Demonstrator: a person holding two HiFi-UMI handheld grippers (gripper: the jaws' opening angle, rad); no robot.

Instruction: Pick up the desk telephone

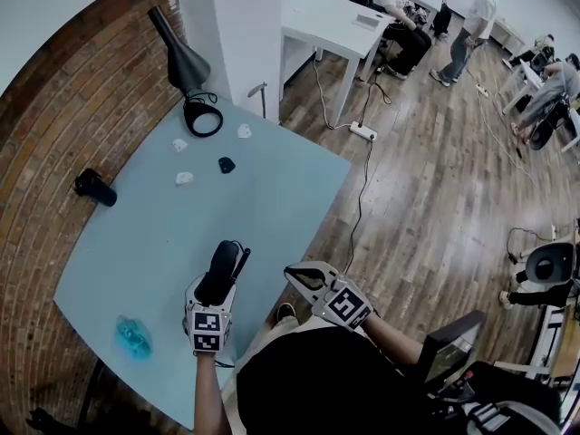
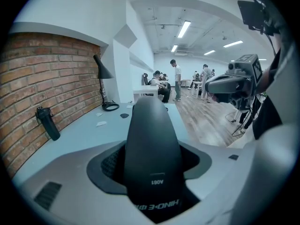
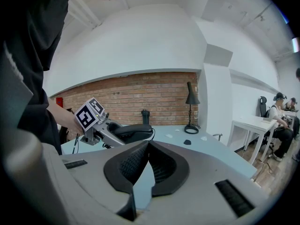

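Spreading under everything is the pale blue counter [image 1: 272, 198], with a black desk lamp [image 1: 181, 62] at its far edge near the brick wall. Above the near edge, the telephone handset [image 2: 151, 149] hangs clear of the counter; I judge it is already picked up. The left gripper [image 1: 227, 263] grasps it with jaws wide, pads pressing its sides so it cannot slip. The right gripper [image 3: 147, 148] is clenched and empty, held aside.
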